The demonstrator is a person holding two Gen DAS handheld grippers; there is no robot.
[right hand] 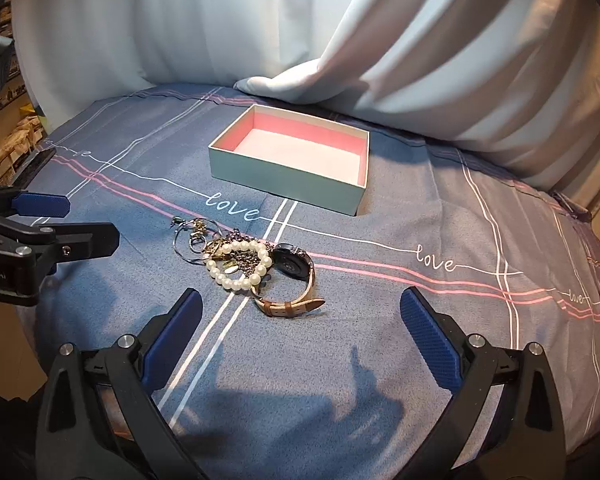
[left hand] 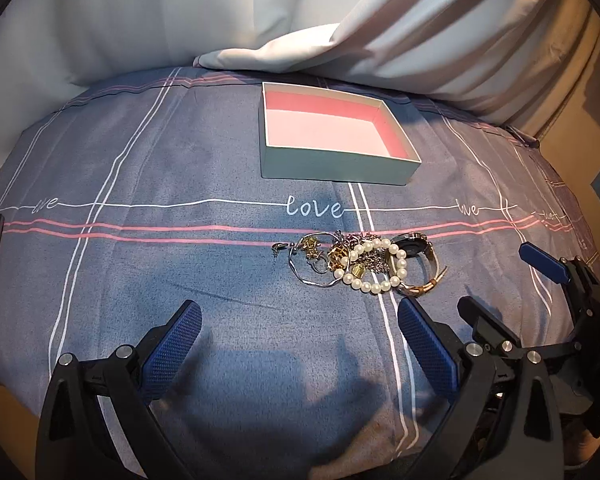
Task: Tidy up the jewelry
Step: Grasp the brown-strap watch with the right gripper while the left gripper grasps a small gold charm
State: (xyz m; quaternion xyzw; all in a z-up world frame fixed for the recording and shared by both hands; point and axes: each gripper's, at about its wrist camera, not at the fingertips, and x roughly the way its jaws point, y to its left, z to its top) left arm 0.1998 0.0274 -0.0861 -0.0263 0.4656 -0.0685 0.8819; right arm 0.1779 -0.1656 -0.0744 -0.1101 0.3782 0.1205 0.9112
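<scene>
Blue bedsheet (left hand: 180, 184), jewelry heaped, box empty.
Left gripper (left hand: 300, 328) and right gripper (right hand: 300, 320) hover near, jaws wide apart, holding nothing; pearl bracelet (right hand: 240, 264), chains, rings and watch (right hand: 292, 276) tangled just ahead; pink-lined box (right hand: 284, 184) beyond; white curtain (left hand: 180, 20) behind.

"love" across the bedsheet (left hand: 180, 152)
</scene>
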